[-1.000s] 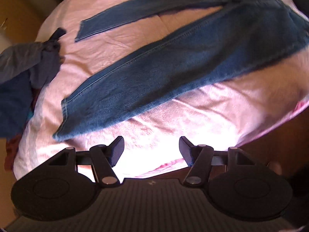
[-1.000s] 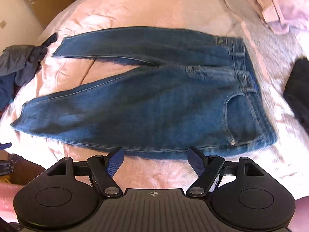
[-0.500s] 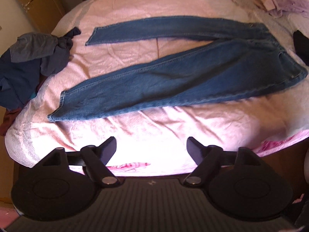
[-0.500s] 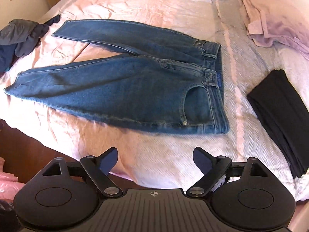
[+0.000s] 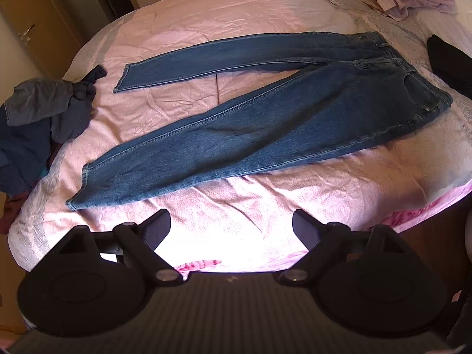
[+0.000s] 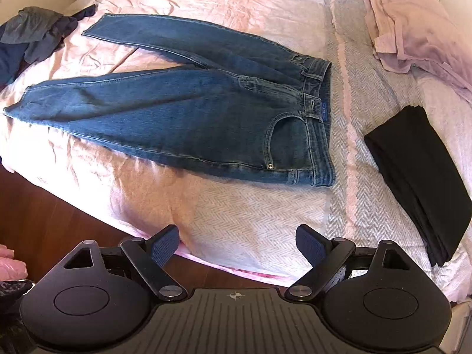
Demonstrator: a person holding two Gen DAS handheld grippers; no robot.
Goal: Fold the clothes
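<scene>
A pair of blue jeans (image 5: 265,118) (image 6: 188,112) lies flat on the pink bedspread (image 5: 236,221), legs spread in a V toward the left, waistband at the right. My left gripper (image 5: 231,225) hangs open above the bed's near edge, well short of the nearer leg's hem. In the right wrist view my right gripper (image 6: 237,242) is open too, back over the bed's front edge and below the jeans' waist corner. Neither gripper holds anything.
A folded black garment (image 6: 419,174) (image 5: 448,65) lies on the bed right of the jeans. A crumpled pale lilac garment (image 6: 413,35) sits at the far right. A heap of grey and dark blue clothes (image 5: 38,124) (image 6: 32,35) rests at the left edge. Wooden floor (image 6: 53,218) lies below.
Both grippers have drawn back and up from the jeans toward the bed's near edge, so more of the bed shows. Their jaws have spread wider. The jeans have not moved.
</scene>
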